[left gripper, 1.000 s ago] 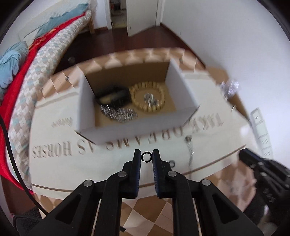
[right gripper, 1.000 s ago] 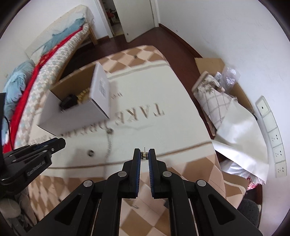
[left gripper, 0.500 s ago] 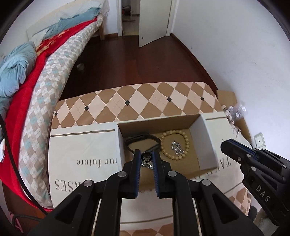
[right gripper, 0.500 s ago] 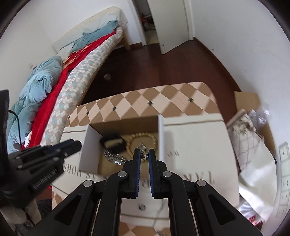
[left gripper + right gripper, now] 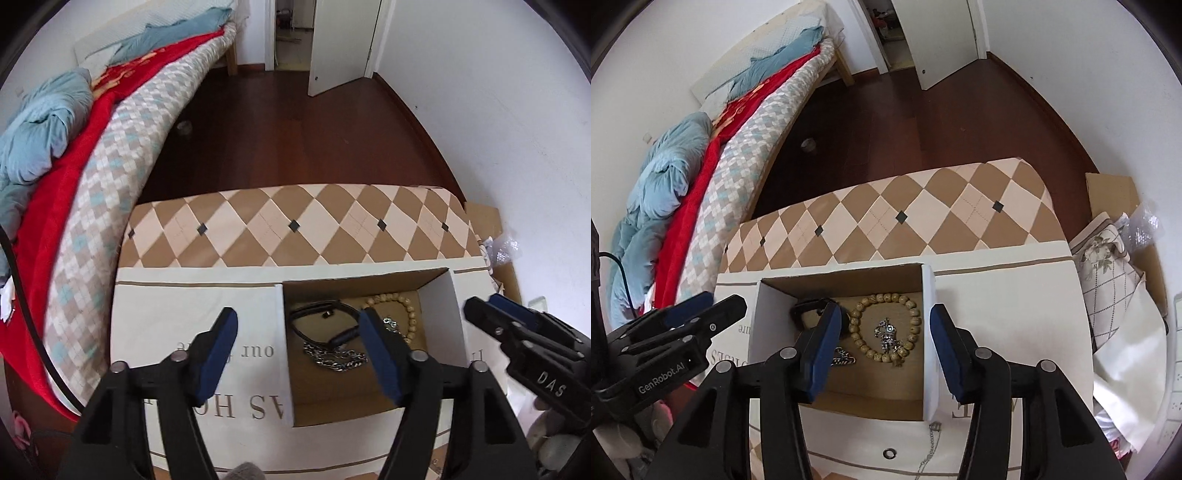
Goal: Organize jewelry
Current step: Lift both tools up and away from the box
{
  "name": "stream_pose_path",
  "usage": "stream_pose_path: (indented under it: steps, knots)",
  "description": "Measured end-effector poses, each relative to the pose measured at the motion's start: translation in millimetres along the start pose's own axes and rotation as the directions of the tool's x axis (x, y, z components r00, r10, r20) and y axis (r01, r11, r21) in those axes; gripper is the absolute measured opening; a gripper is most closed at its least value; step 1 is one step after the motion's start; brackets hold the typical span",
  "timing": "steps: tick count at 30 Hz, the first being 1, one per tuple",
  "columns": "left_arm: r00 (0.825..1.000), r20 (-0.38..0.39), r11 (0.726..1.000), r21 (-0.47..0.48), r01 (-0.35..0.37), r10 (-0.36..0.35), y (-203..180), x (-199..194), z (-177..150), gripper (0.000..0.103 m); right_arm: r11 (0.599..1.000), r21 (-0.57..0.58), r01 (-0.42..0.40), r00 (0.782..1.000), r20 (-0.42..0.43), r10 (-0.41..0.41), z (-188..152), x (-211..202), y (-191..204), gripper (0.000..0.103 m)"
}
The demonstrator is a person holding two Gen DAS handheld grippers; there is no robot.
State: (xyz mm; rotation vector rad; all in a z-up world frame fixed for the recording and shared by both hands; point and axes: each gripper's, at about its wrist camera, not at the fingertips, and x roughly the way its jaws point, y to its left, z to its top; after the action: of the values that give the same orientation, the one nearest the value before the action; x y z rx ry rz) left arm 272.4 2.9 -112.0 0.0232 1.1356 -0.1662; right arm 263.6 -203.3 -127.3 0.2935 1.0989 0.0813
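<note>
Jaws wide apart on the left gripper (image 5: 297,334) in the left wrist view, nothing between the blue pads, hanging above the cardboard box (image 5: 284,332). Inside the box: a black band (image 5: 314,314) at 12 o'clock from the gripper's right finger, a silver chain (image 5: 334,358) just below it, and a wooden bead bracelet (image 5: 399,301) toward 1 o'clock. The box sits on a cream cloth (image 5: 195,306) printed with letters. The right gripper (image 5: 491,312) pokes in from 3 o'clock.

Over to the right wrist view: the right gripper (image 5: 882,332) is also spread open and empty, straddling the box's (image 5: 929,332) right wall. The bead bracelet (image 5: 884,326) lies dead centre between the fingers, a small silver piece (image 5: 886,334) inside its ring. The black band (image 5: 809,308) is at 10 o'clock, partly hidden by the left finger. Down at 6 o'clock, outside the box on the cloth (image 5: 1004,314), lie a small ring (image 5: 889,452) and a thin chain (image 5: 932,448). The left gripper (image 5: 726,304) shows at 9 o'clock.
</note>
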Motion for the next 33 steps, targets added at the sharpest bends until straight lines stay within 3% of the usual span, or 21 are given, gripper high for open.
stream_pose_path:
  steps: [2,4,6,8,11,15,23,33]
  knots:
    - [1.000,0.002,1.000,0.009,-0.020,0.020,1.4,-0.5,-3.4,0.074,0.999,-0.007,0.035,0.999,0.014,-0.035,-3.0,-5.0,-1.9,0.056]
    - [0.999,-0.001,0.999,0.011,-0.049,0.049,2.8,0.6,-7.7,0.086,0.996,-0.026,0.091,0.996,0.018,-0.091,-8.3,-8.9,-1.2,0.066]
    - [0.997,-0.001,0.997,0.010,-0.075,0.075,3.4,1.3,-14.7,0.087,0.987,-0.053,0.152,0.988,0.016,-0.152,-15.4,-10.7,1.0,0.089]
    - [0.995,0.006,0.995,0.012,-0.104,0.104,4.2,1.6,-21.0,0.088,0.975,-0.084,0.204,0.979,0.008,-0.204,-24.9,-10.2,3.9,0.100]
    - [0.987,0.036,0.987,0.027,-0.159,0.158,3.0,-1.2,-33.2,0.096,0.958,-0.116,0.263,0.964,0.004,-0.264,-38.5,-8.9,7.4,0.103]
    - [0.984,0.051,0.985,0.028,-0.171,0.170,2.7,-8.9,-46.1,0.097,0.948,-0.118,0.295,0.955,0.020,-0.295,-51.6,-14.5,8.5,0.103]
    - [0.984,0.099,0.989,0.001,-0.146,0.145,-1.5,-47.0,-67.9,0.097,0.953,-0.097,0.287,0.957,0.075,-0.281,-68.4,-51.9,14.2,0.103]
    - [0.970,0.207,0.992,-0.022,-0.127,0.129,-13.1,-118.1,-92.6,0.097,0.959,-0.078,0.274,0.948,0.192,-0.255,-92.2,-127.8,27.9,0.103]
